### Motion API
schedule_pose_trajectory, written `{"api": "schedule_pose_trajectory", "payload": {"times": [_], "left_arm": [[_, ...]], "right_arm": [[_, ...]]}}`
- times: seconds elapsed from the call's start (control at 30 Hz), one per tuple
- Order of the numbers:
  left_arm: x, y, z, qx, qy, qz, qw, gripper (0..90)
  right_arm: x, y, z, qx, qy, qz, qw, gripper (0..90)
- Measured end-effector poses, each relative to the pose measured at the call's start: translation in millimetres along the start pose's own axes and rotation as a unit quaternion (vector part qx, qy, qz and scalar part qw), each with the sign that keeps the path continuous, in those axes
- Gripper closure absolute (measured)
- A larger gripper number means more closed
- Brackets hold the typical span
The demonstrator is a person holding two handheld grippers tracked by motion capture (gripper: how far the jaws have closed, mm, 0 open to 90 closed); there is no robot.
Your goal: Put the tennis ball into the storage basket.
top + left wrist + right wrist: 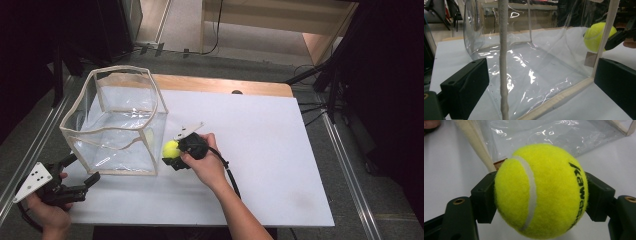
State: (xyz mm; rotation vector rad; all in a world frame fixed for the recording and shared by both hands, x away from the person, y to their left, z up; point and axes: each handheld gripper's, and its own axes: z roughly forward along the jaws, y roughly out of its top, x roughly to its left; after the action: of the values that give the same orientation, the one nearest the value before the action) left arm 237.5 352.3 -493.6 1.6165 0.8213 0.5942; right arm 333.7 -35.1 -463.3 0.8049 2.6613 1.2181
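Observation:
A yellow tennis ball (171, 149) is clamped between the black jaws of my right gripper (174, 156), held just above the white table beside the right wall of a clear plastic box (117, 122) with cream trim. In the right gripper view the tennis ball (541, 190) sits between both pads of the right gripper (541, 195), which is shut on it. My left gripper (80, 169) rests at the table's front left, open, facing the box's near corner. From the left gripper (541, 75) I see a cream corner strip (503, 62) between the wide jaws, untouched, and the ball (596, 36) through the plastic.
The white table top (260, 150) stretches wide to the right of the ball. A wooden edge (225, 85) runs along the back. Metal rails (345, 170) flank both sides of the table. The box stands open at the top with nothing inside.

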Motion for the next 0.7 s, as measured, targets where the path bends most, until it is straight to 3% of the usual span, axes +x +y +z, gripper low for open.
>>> {"api": "schedule_pose_trajectory", "payload": {"times": [0.7], "left_arm": [[0.2, -0.1, -0.1, 0.0, 0.0, 0.0, 1.0, 0.1]], "right_arm": [[-1.0, 20.8, -21.2, -0.013, 0.003, -0.008, 0.9999, 23.9]]}}
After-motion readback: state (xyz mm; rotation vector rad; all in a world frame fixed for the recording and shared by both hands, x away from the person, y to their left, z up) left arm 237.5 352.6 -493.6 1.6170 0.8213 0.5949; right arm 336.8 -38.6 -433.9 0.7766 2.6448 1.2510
